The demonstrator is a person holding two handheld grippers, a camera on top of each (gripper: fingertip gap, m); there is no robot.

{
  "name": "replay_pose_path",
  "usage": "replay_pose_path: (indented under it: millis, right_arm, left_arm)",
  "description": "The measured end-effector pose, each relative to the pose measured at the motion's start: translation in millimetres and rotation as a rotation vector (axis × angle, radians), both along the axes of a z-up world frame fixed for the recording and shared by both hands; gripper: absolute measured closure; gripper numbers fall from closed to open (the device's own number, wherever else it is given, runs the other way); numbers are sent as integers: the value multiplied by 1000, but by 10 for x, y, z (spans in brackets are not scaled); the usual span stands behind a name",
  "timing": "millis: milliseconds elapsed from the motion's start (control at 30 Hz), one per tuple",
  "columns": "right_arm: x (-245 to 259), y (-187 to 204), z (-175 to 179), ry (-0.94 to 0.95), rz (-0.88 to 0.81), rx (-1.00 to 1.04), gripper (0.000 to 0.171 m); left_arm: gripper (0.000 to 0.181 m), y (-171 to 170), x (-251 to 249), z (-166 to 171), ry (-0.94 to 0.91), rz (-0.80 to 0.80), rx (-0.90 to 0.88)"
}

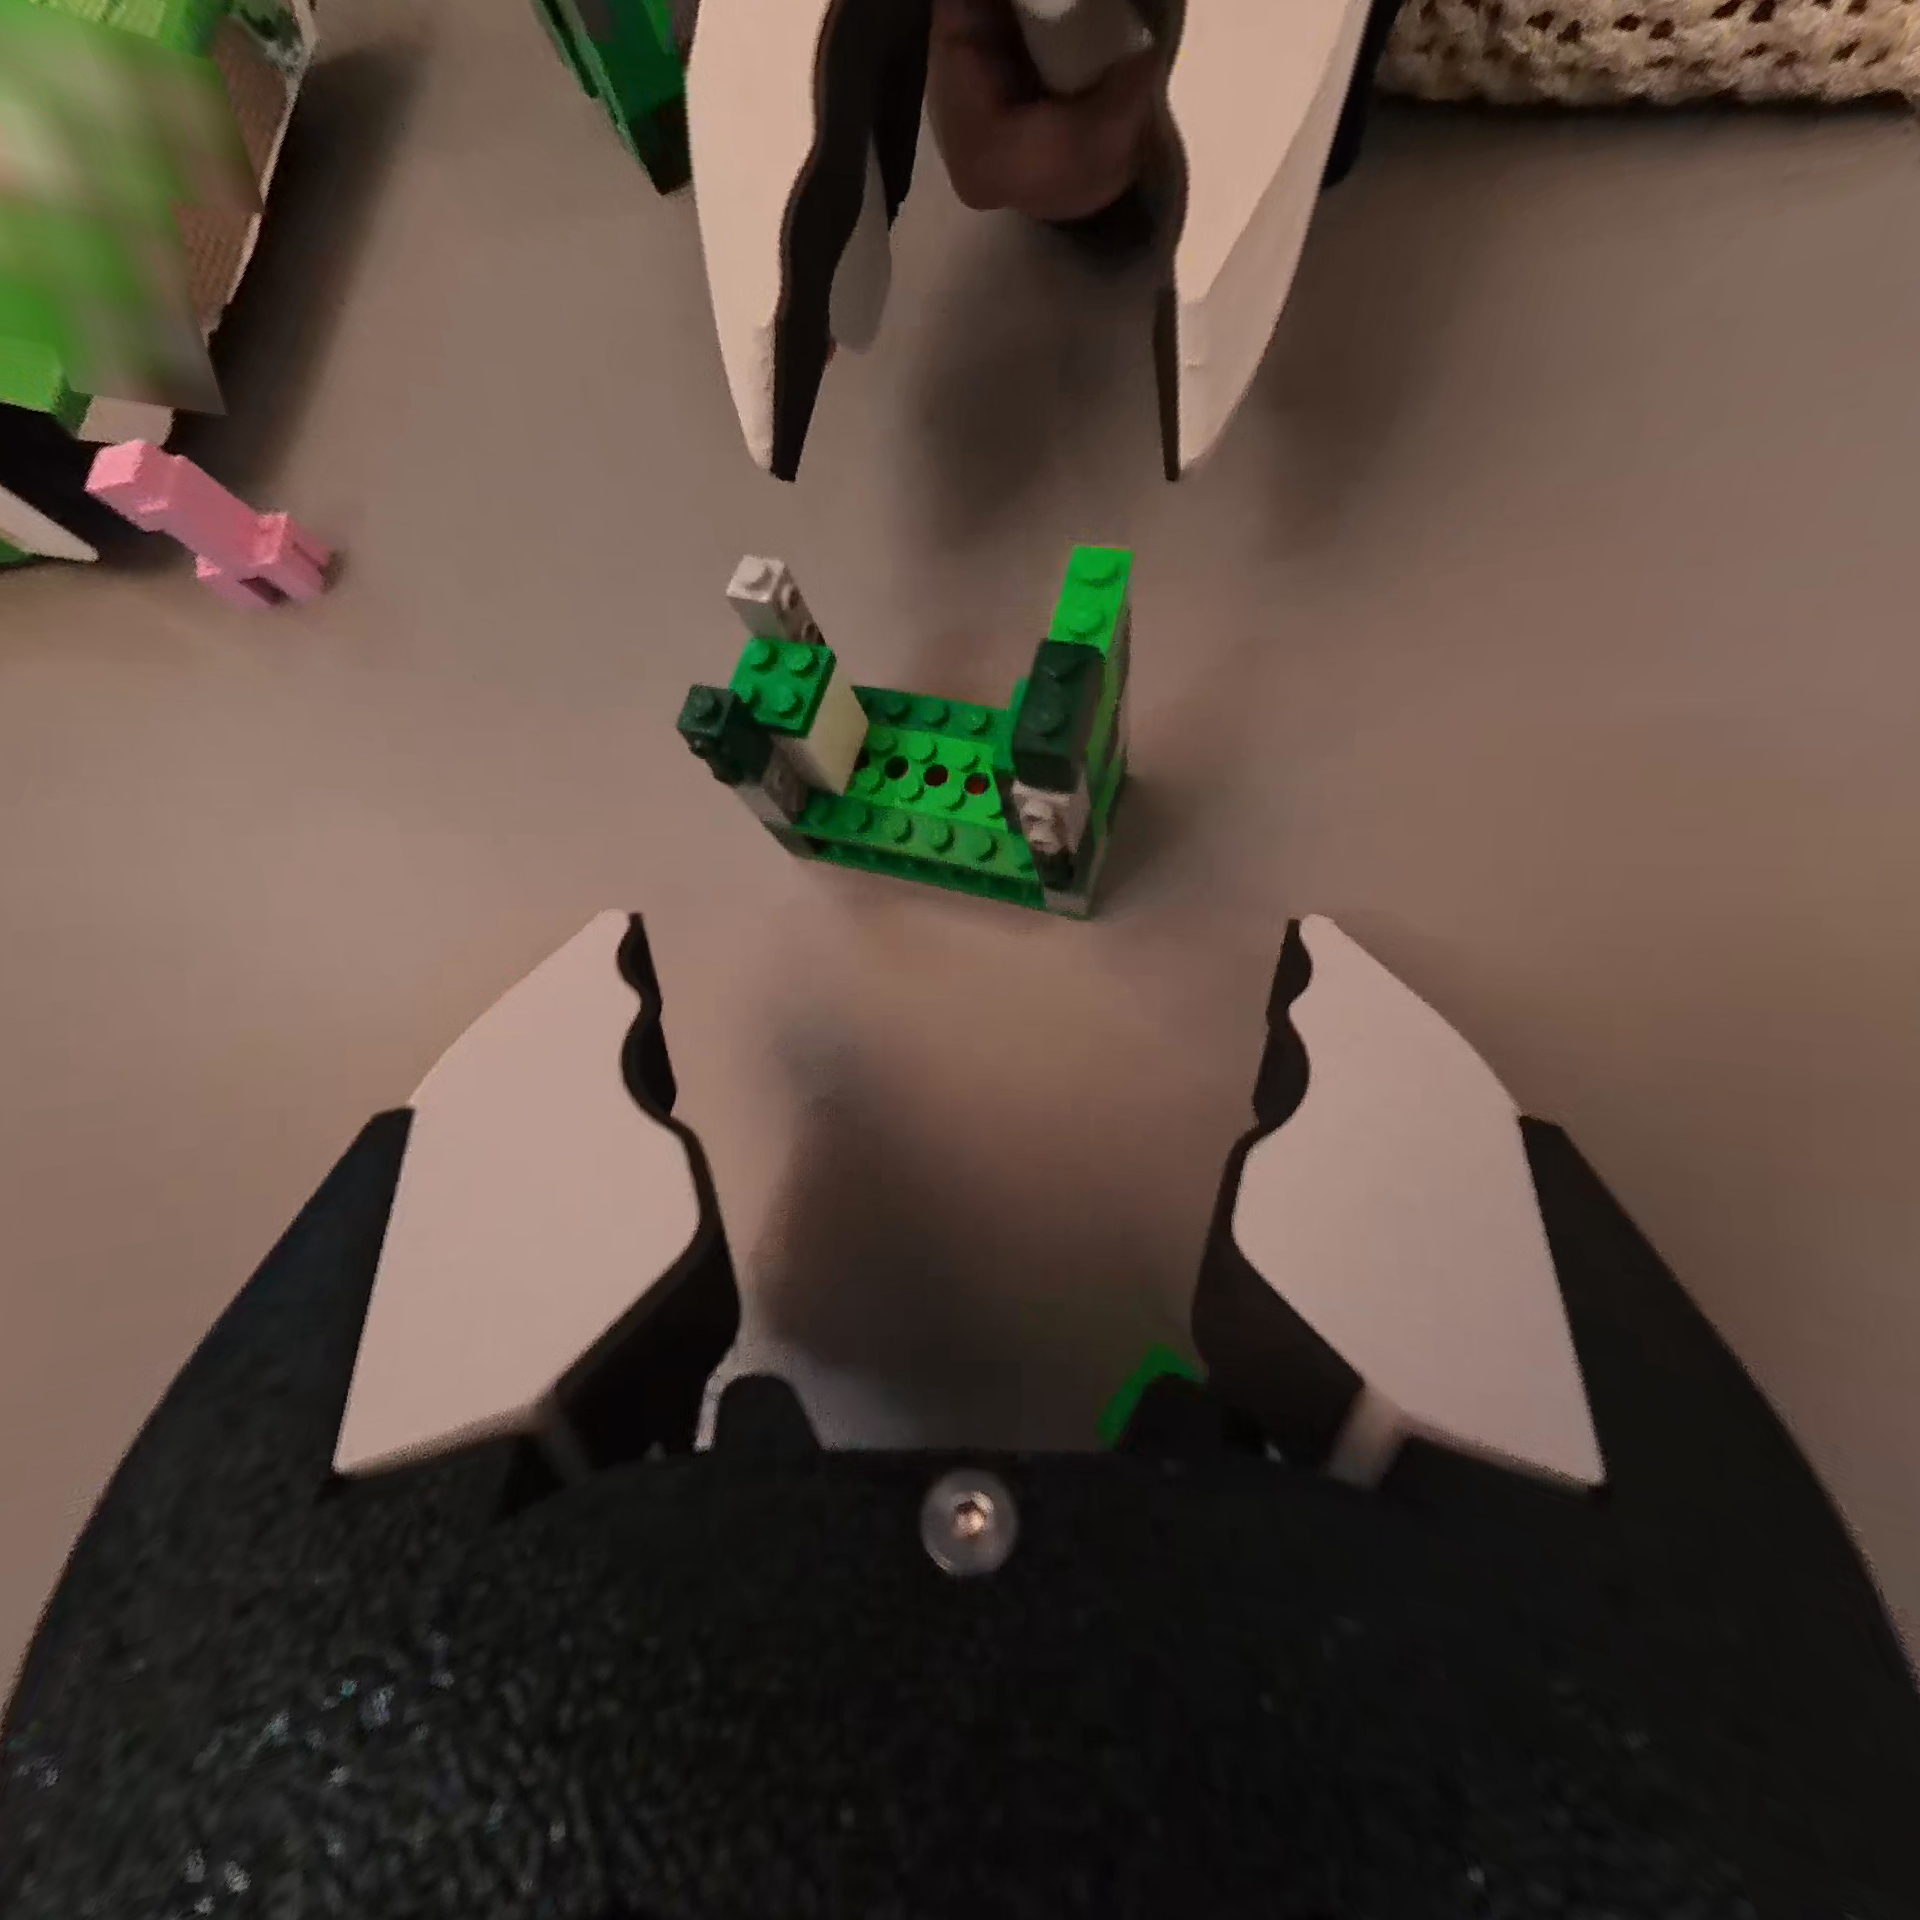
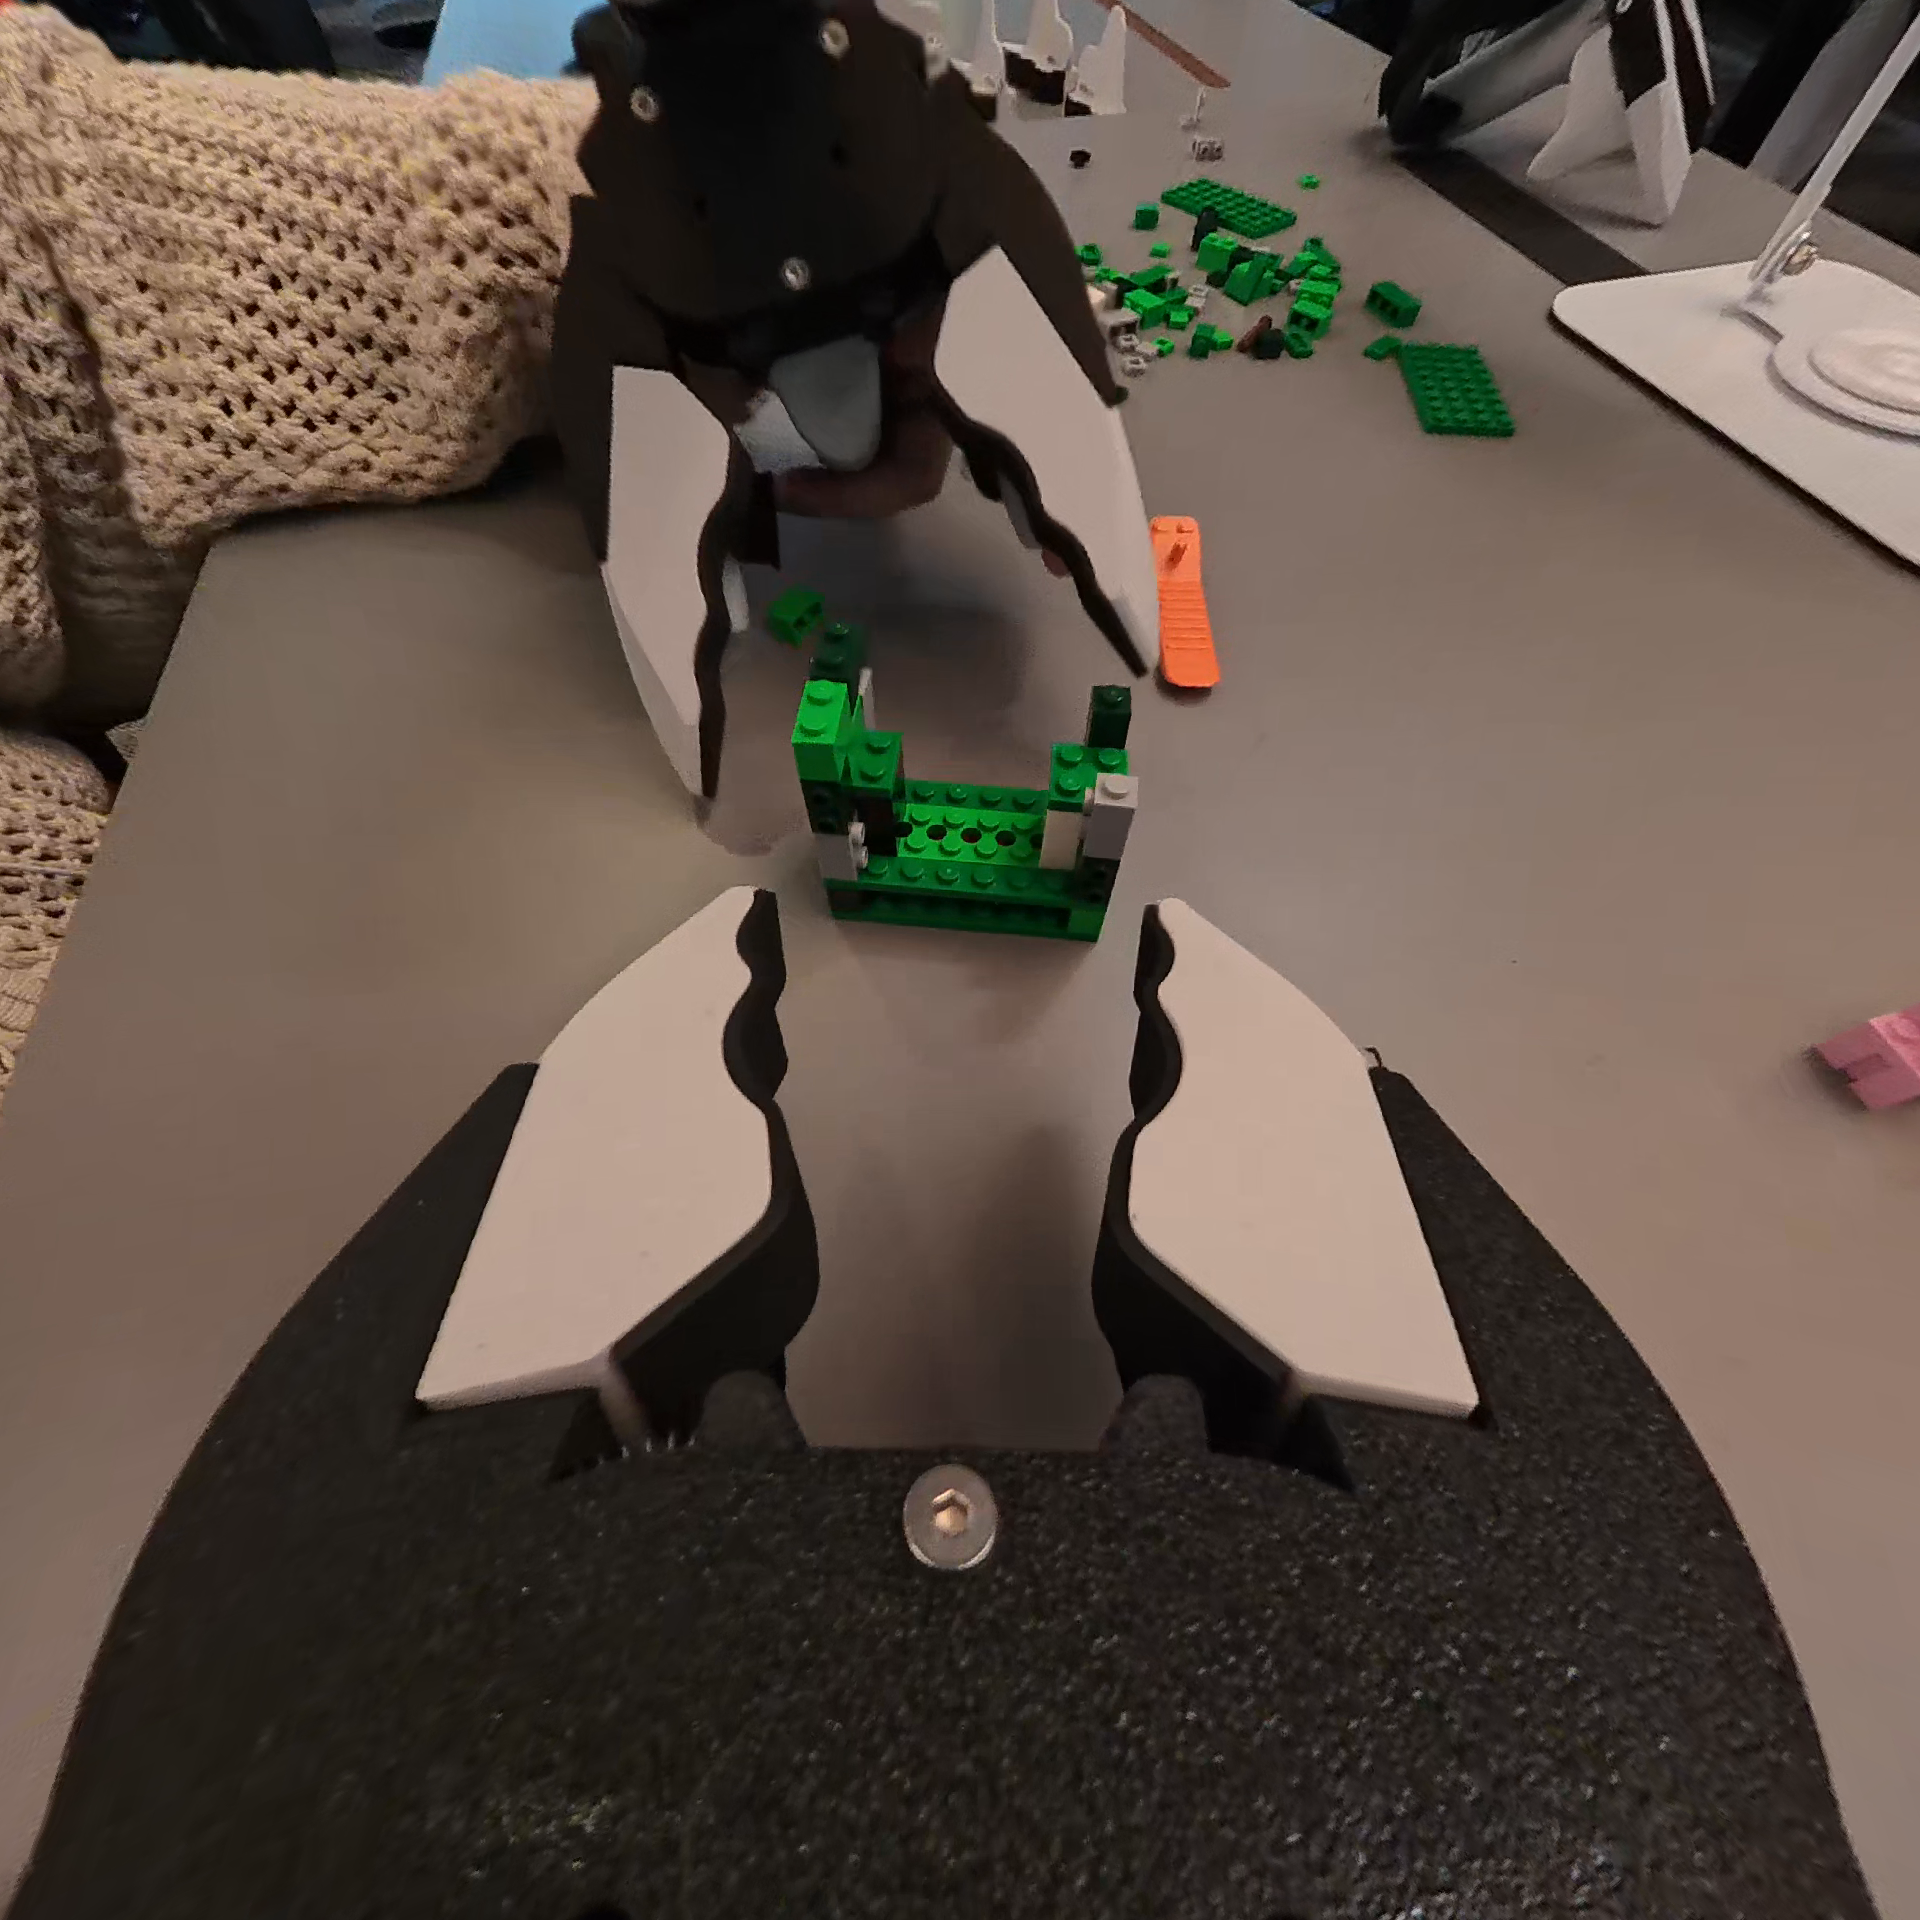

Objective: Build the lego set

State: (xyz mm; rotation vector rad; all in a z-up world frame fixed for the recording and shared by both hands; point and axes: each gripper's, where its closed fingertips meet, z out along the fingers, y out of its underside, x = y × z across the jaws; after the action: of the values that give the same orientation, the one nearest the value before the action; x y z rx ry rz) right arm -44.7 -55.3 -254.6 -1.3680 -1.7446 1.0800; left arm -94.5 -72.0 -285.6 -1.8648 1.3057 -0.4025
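Left hand-held gripper [image 1: 961,920]: fingers spread, empty, just short of green build [image 1: 914,748]. Right hand-held gripper [image 2: 951,902]: spread, empty, facing build from opposite side. Build stands on grey bench [image 2: 1455,831] between both. Judgement: light, rigid plastic, towers likely snap off under side load; grip low across base plate, not towers. Beyond build: orange brick separator [image 2: 1182,603], loose green bricks [image 2: 1247,281], pink figure [image 1: 213,525].

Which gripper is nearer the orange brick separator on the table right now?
Left. The left gripper hangs open with one fingertip almost beside the orange brick separator. The right gripper, also open, sits across the green lego build from it.
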Motion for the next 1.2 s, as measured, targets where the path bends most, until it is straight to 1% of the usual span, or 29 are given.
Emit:
replay_pose_path:
  millis: [33, 167, 600, 800, 1033, 1200]
  right_arm:
    - [1, 7, 8, 4, -3, 3, 107]
    - [5, 19, 42, 20, -7, 7, 107]
    - [2, 26, 32, 15, -7, 9, 107]
    - [-1, 26, 9, 6, -6, 6, 107]
    - [-8, 10, -18, -8, -2, 26, 107]
    - [-37, 20, 73, 42, -18, 103, 107]
  left_arm:
    - [70, 20, 32, -18, -8, -13, -19]
    - [71, 88, 105, -79, -19, -55, -51]
    - [89, 143, 268, -81, -20, -171, -70]
    - [102, 155, 284, -74, -22, -176, -68]
    - [104, 154, 283, -67, -21, -177, -54]
    - [105, 175, 274, -59, -20, -158, -41]
